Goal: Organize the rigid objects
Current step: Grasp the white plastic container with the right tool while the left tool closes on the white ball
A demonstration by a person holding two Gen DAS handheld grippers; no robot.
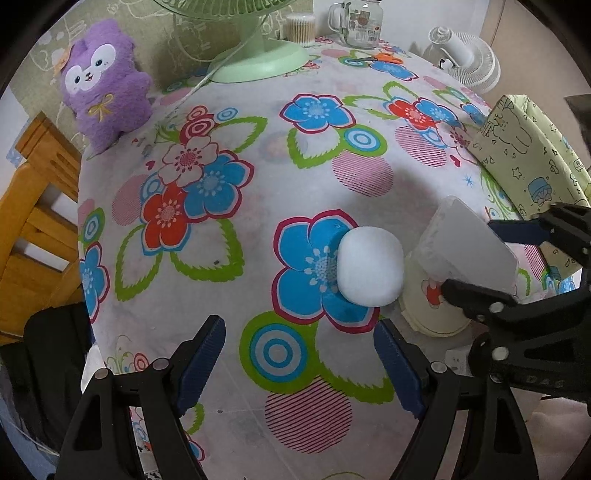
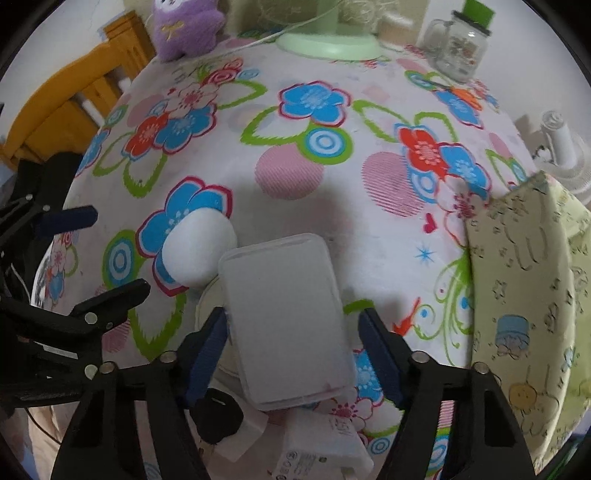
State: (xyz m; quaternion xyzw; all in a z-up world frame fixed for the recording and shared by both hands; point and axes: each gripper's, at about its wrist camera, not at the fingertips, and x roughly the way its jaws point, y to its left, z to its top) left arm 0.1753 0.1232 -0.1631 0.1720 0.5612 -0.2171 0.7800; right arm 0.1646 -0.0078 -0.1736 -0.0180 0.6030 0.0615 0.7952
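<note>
A translucent white rectangular box [image 2: 288, 325] lies tilted on a cream cup [image 1: 428, 310]. My right gripper [image 2: 291, 314] points down around the box. Its left pad touches the box's edge, while a narrow strip of tablecloth shows between the box and its right pad. The same gripper [image 1: 469, 256] enters the left wrist view from the right. A white rounded case [image 1: 371, 266] rests on a blue flower just left of the cup, also visible as the case [image 2: 199, 251]. My left gripper [image 1: 299, 325] hangs open over the cloth, nearer than the case, with nothing between its fingers.
A white charger [image 2: 328, 435] and a black key-like object [image 2: 218, 417] lie at the near edge. A green patterned bag [image 1: 528, 155] stands at the right. At the back are a purple plush [image 1: 99, 81], a green fan base [image 1: 262, 59], a glass jar [image 1: 358, 22] and scissors [image 1: 384, 57].
</note>
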